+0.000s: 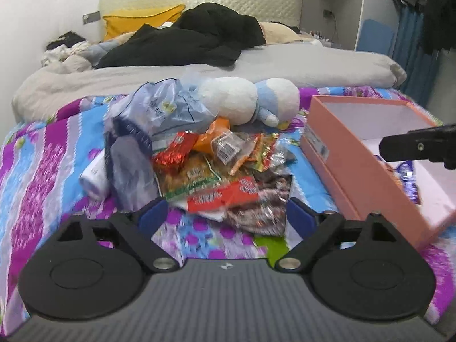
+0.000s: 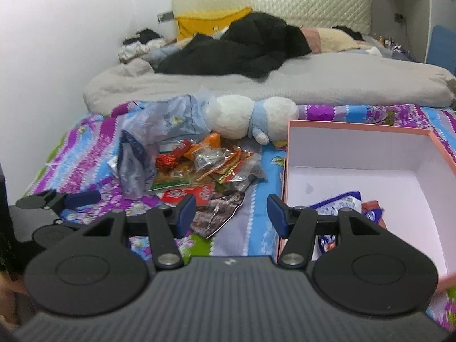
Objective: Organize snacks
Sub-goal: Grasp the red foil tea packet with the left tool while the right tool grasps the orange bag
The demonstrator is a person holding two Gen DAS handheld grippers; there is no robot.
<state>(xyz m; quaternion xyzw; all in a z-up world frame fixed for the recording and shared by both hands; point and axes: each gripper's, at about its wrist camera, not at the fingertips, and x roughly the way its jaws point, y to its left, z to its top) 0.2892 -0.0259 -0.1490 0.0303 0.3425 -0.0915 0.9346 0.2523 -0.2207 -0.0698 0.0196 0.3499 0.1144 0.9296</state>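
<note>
A pile of snack packets (image 1: 216,168) in red, orange, green and clear wrappers lies on the flowered bedspread (image 1: 51,171). My left gripper (image 1: 228,216) hangs open just before the pile, with a red packet (image 1: 222,196) and a dark foil packet (image 1: 265,208) beyond its blue pads. An open pink box (image 1: 342,176) stands to the right, and a black finger (image 1: 413,145) of the right gripper reaches over it. In the right wrist view my right gripper (image 2: 232,213) is open and empty beside the box (image 2: 356,126). A few packets (image 2: 342,203) lie inside the box. The pile (image 2: 205,171) is to the left.
A white and blue plush toy (image 1: 248,102) and a crumpled plastic bag (image 1: 159,111) lie behind the pile. Further back are a grey duvet (image 1: 285,68), black clothing (image 1: 199,40) and a yellow pillow (image 1: 136,22). A wall runs along the left, a cabinet at the right.
</note>
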